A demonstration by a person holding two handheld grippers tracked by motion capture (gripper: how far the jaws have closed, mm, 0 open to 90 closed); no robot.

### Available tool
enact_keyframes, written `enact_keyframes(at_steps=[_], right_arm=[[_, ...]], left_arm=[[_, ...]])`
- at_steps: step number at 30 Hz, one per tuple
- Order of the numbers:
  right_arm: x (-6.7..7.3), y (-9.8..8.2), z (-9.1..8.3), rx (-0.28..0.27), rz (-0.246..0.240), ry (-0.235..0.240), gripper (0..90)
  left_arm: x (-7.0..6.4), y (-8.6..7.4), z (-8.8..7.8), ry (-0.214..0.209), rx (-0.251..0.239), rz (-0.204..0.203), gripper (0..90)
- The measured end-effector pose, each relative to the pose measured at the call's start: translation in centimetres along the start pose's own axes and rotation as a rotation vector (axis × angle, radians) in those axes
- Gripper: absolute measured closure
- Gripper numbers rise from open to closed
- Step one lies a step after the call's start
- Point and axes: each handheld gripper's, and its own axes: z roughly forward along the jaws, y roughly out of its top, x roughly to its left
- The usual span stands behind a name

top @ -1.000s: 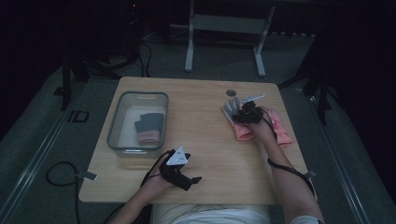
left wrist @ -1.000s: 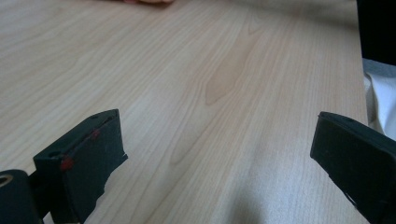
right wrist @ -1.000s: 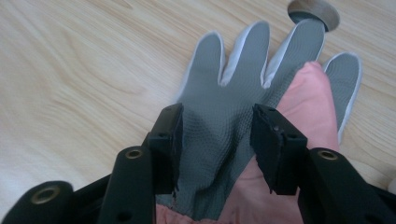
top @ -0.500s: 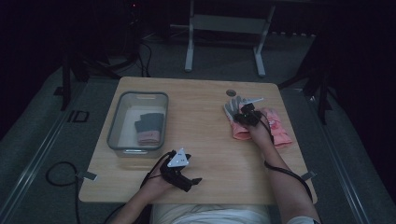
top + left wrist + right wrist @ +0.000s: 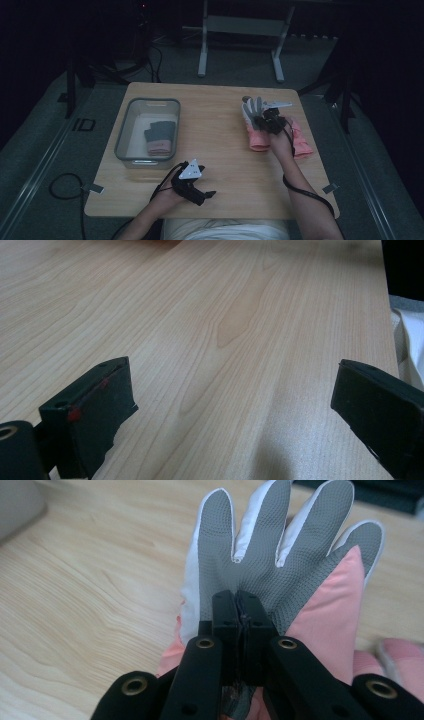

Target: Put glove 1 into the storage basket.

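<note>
A glove with a grey grip palm, white edges and a pink cuff (image 5: pixel 265 545) is pinched at the palm by my right gripper (image 5: pixel 239 597), whose jaws have just been closing and now meet on the fabric. In the high view this glove (image 5: pixel 251 107) stands lifted, fingers up, at the table's right side under the right gripper (image 5: pixel 265 120). A second pink glove (image 5: pixel 301 141) lies flat beside it. My left gripper (image 5: pixel 205 195) rests near the front edge, its jaws wide apart over bare wood (image 5: pixel 232 372).
A clear plastic bin (image 5: pixel 131 120) stands at the left of the wooden table (image 5: pixel 210 125) with a dark grey and pink glove (image 5: pixel 161 137) inside. A small dark round thing (image 5: pixel 246 99) lies behind the gloves. A metal stand (image 5: pixel 240 30) is on the floor beyond.
The right gripper has shut on the grey-palmed glove and raised it, so the glove's fingers now point up. The left gripper has stayed where it was.
</note>
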Motion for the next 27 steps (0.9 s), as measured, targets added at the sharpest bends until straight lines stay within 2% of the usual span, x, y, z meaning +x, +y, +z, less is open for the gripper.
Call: enact_keyframes(at_steps=[4,7,10,15,19,21,25,27], right_arm=[[2.2,0.8,-2.2,-0.018,-0.011,-0.044,88.0],[3.8,1.0,-4.0,-0.049,0.006,-0.073,88.0],[5.3,0.8,-5.2,-0.057,0.016,-0.086,88.0],[7.5,0.0,-6.3,-0.042,0.02,-0.083,88.0],[9.0,-0.8,-6.4,-0.032,0.023,-0.079,88.0],[9.2,-0.9,-6.3,-0.027,0.019,-0.078,88.0],[10.5,-2.0,-5.0,0.008,0.012,-0.093,88.0],[10.7,-2.5,-4.1,0.03,0.016,-0.084,87.9]], left_arm=[[0.0,0.0,0.0,0.0,-0.006,-0.011,3.2],[0.0,0.0,0.0,0.002,-0.003,-0.006,3.2],[0.0,0.0,0.0,0.004,0.0,-0.003,3.2],[0.0,-0.1,0.0,0.008,-0.001,0.001,3.1],[0.0,-0.1,0.0,0.008,0.003,0.006,3.2],[0.0,-0.1,0.0,0.009,0.003,0.008,3.1],[-0.1,-0.1,0.1,0.012,0.0,0.012,3.2],[-0.1,-0.1,0.0,0.01,0.004,0.017,3.1]])
